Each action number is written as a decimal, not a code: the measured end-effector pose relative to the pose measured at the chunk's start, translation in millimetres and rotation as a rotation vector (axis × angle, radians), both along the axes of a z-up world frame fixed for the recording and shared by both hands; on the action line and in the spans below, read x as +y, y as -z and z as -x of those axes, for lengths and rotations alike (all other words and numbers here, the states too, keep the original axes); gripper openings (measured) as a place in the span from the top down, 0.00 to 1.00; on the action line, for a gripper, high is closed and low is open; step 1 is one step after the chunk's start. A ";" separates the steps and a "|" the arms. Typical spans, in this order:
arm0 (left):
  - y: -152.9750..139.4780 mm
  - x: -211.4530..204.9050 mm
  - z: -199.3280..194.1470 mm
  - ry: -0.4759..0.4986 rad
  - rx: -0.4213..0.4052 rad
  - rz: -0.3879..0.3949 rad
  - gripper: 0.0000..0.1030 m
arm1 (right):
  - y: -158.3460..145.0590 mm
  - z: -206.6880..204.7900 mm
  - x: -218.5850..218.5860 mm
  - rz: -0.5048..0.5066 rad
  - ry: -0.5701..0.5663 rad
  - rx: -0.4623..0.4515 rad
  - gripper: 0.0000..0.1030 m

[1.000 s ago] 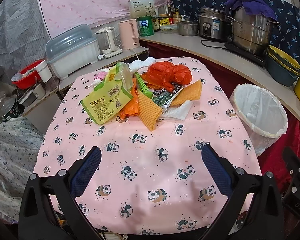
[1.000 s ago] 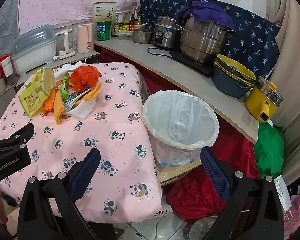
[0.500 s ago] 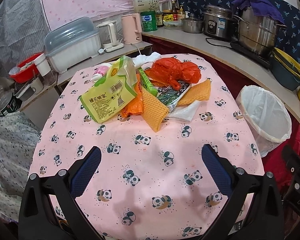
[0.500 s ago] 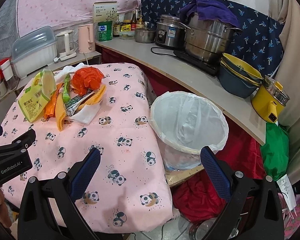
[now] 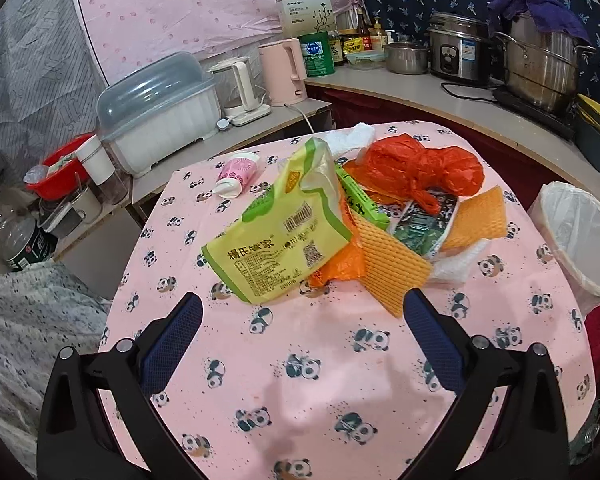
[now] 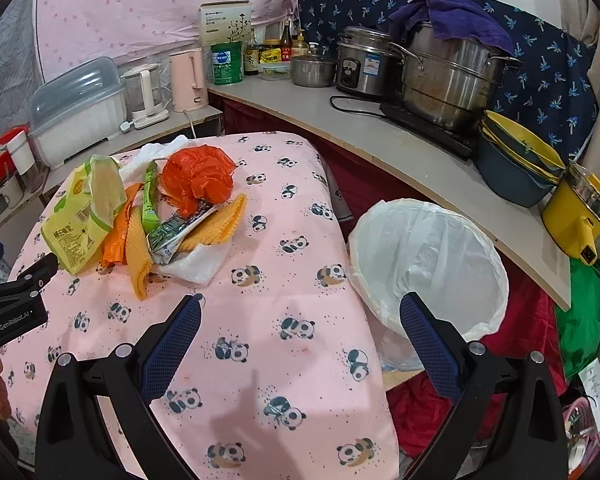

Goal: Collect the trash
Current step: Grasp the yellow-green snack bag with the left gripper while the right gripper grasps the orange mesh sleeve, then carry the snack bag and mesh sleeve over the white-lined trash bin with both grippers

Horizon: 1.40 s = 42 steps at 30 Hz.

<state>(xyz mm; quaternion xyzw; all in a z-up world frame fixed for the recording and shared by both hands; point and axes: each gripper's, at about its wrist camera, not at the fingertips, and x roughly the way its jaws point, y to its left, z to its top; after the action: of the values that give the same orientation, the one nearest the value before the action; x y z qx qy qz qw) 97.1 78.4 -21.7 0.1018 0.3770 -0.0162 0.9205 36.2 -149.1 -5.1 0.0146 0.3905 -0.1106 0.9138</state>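
A heap of trash lies on the pink panda tablecloth (image 5: 320,360): a yellow-green snack bag (image 5: 280,236), a crumpled red plastic bag (image 5: 416,168), orange foam netting (image 5: 388,264), a green wrapper (image 5: 360,196), white tissue (image 5: 456,260) and a pink cup (image 5: 236,172). The heap also shows in the right wrist view (image 6: 148,216). A bin with a white liner (image 6: 428,268) stands right of the table. My left gripper (image 5: 302,312) is open and empty, just short of the snack bag. My right gripper (image 6: 300,316) is open and empty over the table's right edge beside the bin.
A curved counter (image 6: 400,152) behind the bin holds steel pots (image 6: 448,72), stacked bowls (image 6: 520,168) and a yellow cooker (image 6: 580,208). A side shelf holds a dish box (image 5: 160,112) and kettles (image 5: 284,72). Red cloth (image 6: 424,404) lies on the floor.
Both grippers have moved forward toward the table. The trash heap is much closer to my left gripper, and the bin is closer to my right gripper. Both stay open.
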 end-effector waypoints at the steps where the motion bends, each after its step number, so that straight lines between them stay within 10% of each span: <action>1: 1.0 5.2 -6.6 0.010 0.002 0.003 0.07 | 0.6 -6.8 2.3 -0.001 -0.002 0.001 0.08; 20: 34.1 48.5 -104.2 0.111 0.028 0.060 0.11 | 39.0 -129.2 33.3 -0.083 -0.064 0.069 0.28; 33: 51.5 50.6 -116.3 0.143 0.141 0.152 0.88 | 69.2 -148.4 29.9 -0.165 -0.063 0.134 0.74; 42: 28.8 47.2 -85.6 0.142 0.092 0.171 0.92 | 47.1 -122.8 26.9 -0.177 -0.072 0.084 0.90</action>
<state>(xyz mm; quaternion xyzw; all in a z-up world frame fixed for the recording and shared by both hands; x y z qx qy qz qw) 182.7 125.6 -50.5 0.0485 0.4078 -0.1182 0.9041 158.9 -122.1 -52.3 0.0766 0.4368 -0.0431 0.8952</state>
